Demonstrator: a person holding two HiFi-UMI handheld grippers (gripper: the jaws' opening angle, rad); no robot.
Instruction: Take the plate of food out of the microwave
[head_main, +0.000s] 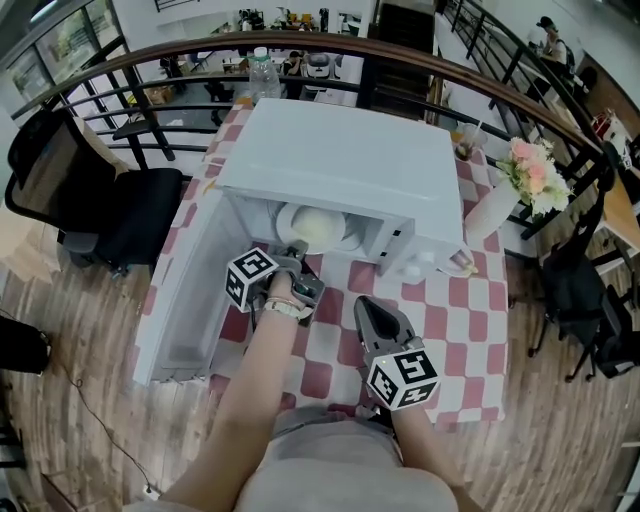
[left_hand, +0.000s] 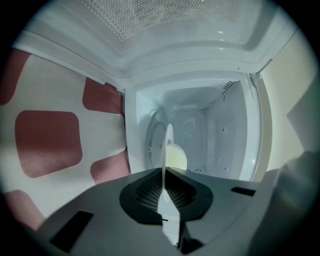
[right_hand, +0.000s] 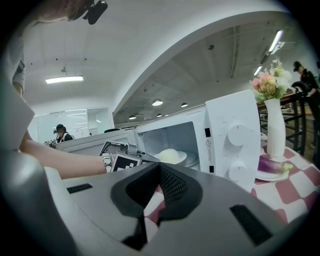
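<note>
Open office floor of wooden boards, with a curved dark railing (head_main: 300, 45) along the far side and a black chair (head_main: 110, 215) off to the left. Nearer, a table (head_main: 470, 315) under red-and-white checks, bearing a white microwave (head_main: 330, 160) with its door (head_main: 185, 300) swung wide open to the left. Inside the cavity, over the turntable (left_hand: 150, 131), the plate (head_main: 290, 222) with a pale domed food (head_main: 322, 228) on it, not yet out of the oven, close to the front opening; lifted or resting, unclear. At that opening, the left gripper (head_main: 297, 252), reaching in from the front and tipped slightly downward, jaws clamped on the plate's near rim. From its own camera, the thin white rim edge-on between the two black ribbed pads (left_hand: 145, 192), the dome just beyond. Lower and to the right in the head view, the right gripper (head_main: 370, 310), held over the table in front of the microwave and apart from it, jaws closed on each other with nothing between, only checks showing past them. Right of the microwave, a white vase (head_main: 492, 212) of pink and white flowers (head_main: 535, 175). Just beside the oven's right side, a small saucer (right_hand: 270, 176) with a purple thing (right_hand: 272, 164) on it, too small to name. Behind the microwave, a clear bottle (head_main: 262, 72), upright.
</note>
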